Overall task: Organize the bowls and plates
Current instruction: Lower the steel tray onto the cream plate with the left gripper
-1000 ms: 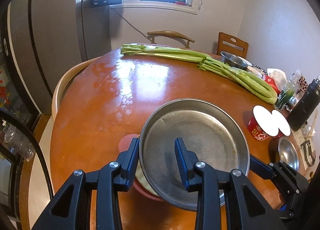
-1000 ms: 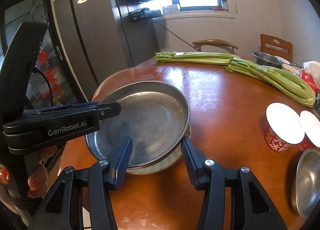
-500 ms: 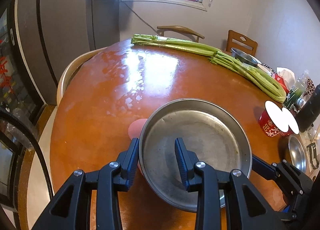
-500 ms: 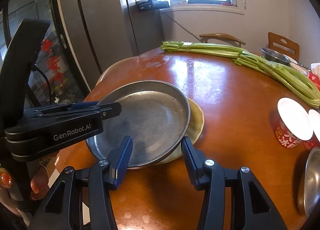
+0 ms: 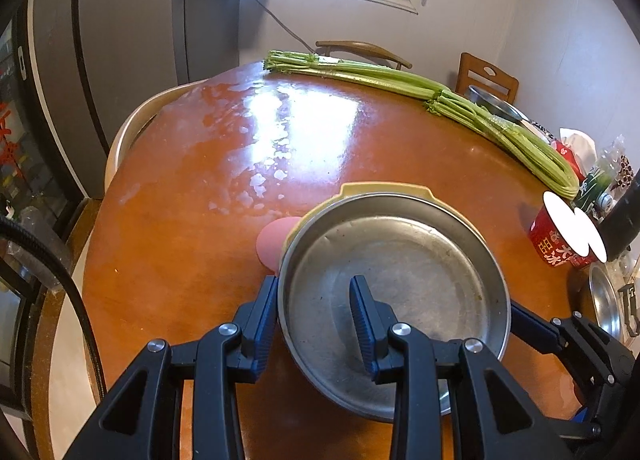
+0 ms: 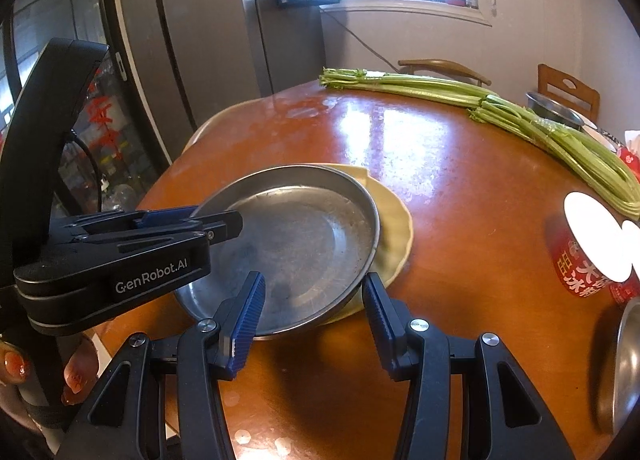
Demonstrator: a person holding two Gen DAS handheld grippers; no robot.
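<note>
Gleaming round steel plate (image 5: 420,268) (shallow-rimmed)

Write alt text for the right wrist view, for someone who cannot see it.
Both grippers hold a round steel plate by its rim over a yellow plate on a brown table: the right gripper at the near edge, the left gripper from the left. Celery lies beyond.

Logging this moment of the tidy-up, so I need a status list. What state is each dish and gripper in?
Steel pan: held at its rim by both grippers, over the yellow plate.
Yellow plate: on the table, under the pan.
Pink dish: on the table, mostly hidden.
Left gripper: shut on the pan's rim.
Right gripper: shut on the pan's rim.
Red cups: upright, lidded.
</note>
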